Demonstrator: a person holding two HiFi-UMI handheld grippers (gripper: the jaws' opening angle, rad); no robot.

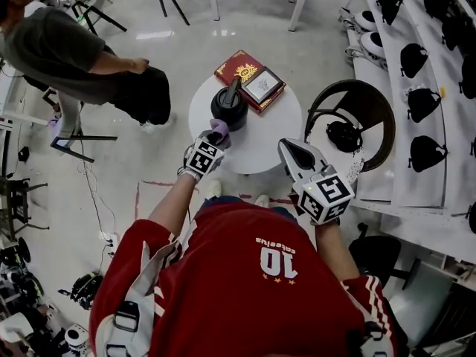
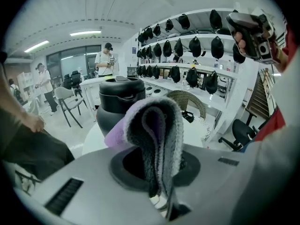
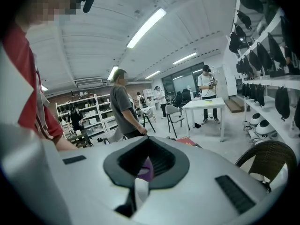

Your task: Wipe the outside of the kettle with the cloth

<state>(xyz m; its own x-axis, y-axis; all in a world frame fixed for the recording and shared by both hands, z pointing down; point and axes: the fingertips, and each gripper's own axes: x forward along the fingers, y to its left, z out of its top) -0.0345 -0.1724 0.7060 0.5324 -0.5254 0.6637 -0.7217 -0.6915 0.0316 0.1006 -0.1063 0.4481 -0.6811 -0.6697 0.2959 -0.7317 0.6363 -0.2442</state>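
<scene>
Grippers, count: two, one in each of your hands.
Left gripper [image 1: 212, 141]: lower centre of the head view, at the near edge of the table. Your jaws are closed tight on the cloth.
Right gripper [image 1: 290, 151]: right of centre in the head view, held off the table's near right edge and well apart from the kettle. In its own view your jaws stand together with no object gripped. One small purple patch shows in the dark opening, and it cannot be identified.
Cloth [image 2: 154, 125], count: one. It is grey and purple, folded, and stands up out of your left jaws. It sits just beside the kettle's near side, but contact cannot be confirmed.
Kettle [image 1: 229, 108], count: one. It is black and upright with its lid on, at the middle of the table.
Table [image 1: 260, 143], count: one. It is round and white, at the centre of the head view.
Book [image 1: 236, 67], count: one. It is red and lies at the table's far edge, above the kettle in the frame.
Framed board [image 1: 262, 85], count: one, lying on the book.
Wicker chair [image 1: 372, 99], count: one, right of the table.
Bystander [image 1: 67, 54], count: one in the head view, upper left.
</scene>
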